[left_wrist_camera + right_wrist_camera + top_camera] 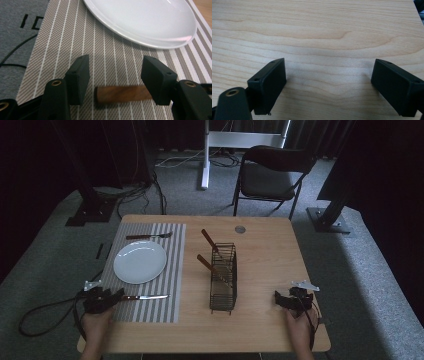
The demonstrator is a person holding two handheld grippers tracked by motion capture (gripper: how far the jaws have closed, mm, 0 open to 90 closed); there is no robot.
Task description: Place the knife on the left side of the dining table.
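A knife [145, 297] with a brown wooden handle [122, 93] lies on the striped placemat [75, 45], and the handle's butt end sits in the gap between the left gripper's [115, 77] two black jaws. Those jaws stand apart, released: the handle passes behind the right-hand jaw and ends short of the left-hand one, with bare mat between, so nothing is clamped. Whether the right-hand jaw touches the wood cannot be told. Just beyond the jaw tips lies the white plate [150, 22], empty, on the same mat, and past the plate in the high view a fork [148, 236] rests across the mat's far end. Off to the side of the blade tip stands a dark wire caddy [223, 279] with two wooden-handled utensils [212, 268] leaning out of it. The right gripper [328, 86] hovers low over bare wooden table [317, 30], its jaws spread wide with only wood grain between them, gripping nothing. A person's hand [95, 327] holds each gripper at the near table edge.
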